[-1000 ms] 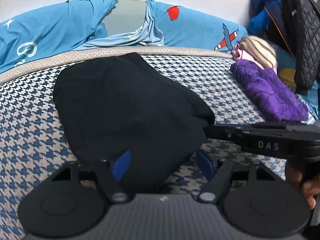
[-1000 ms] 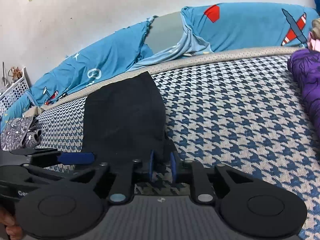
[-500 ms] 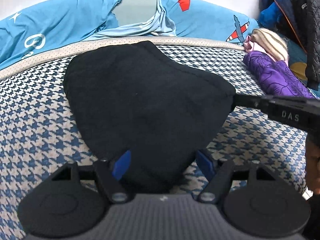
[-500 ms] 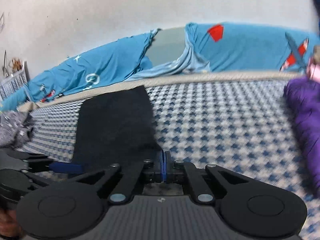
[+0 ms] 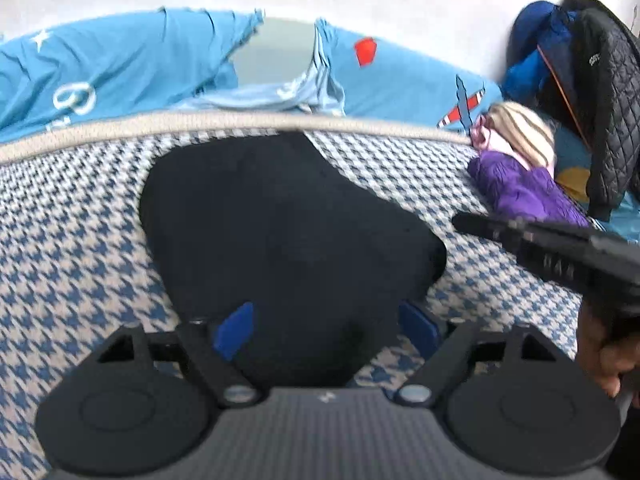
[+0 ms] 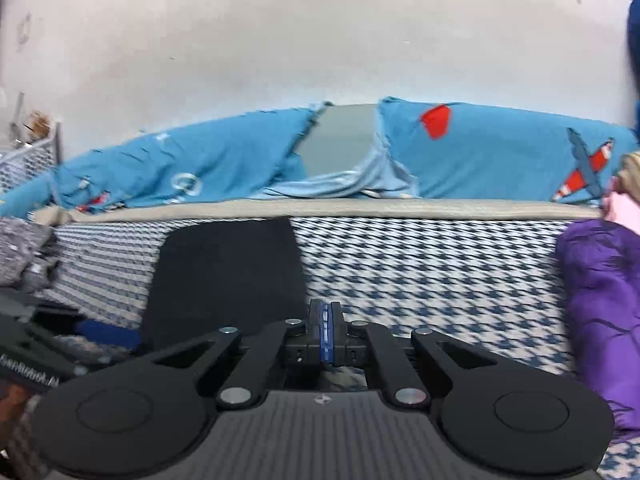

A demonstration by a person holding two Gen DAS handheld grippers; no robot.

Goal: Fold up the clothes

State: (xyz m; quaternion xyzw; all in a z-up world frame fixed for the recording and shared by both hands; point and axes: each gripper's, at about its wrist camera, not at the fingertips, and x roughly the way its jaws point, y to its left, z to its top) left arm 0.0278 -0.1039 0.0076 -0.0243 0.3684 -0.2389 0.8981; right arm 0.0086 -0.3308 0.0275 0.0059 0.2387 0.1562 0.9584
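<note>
A black garment (image 5: 280, 232) lies folded flat on the houndstooth blanket (image 5: 72, 248); it also shows as a dark rectangle (image 6: 228, 272) in the right wrist view. My left gripper (image 5: 326, 328) straddles its near edge. Its jaws are opening, with the cloth lying between the blue pads (image 5: 236, 330), which do not press on it. My right gripper (image 6: 325, 320) is shut with nothing between its pads. In the left wrist view it comes in from the right, and its tip (image 5: 464, 220) is just clear of the garment's right corner. A hand (image 5: 604, 348) holds it.
A purple garment (image 5: 524, 192) and a striped beige one (image 5: 520, 128) lie at the blanket's right edge. Dark jackets (image 5: 604, 112) hang behind them. Blue bedding (image 6: 480, 152) runs along the wall. A grey garment (image 6: 20, 256) and a white basket (image 6: 24, 160) sit at the far left.
My right gripper has shut and come off the garment's right corner, tilting upward. My left gripper's jaws have widened slightly around the garment's near edge.
</note>
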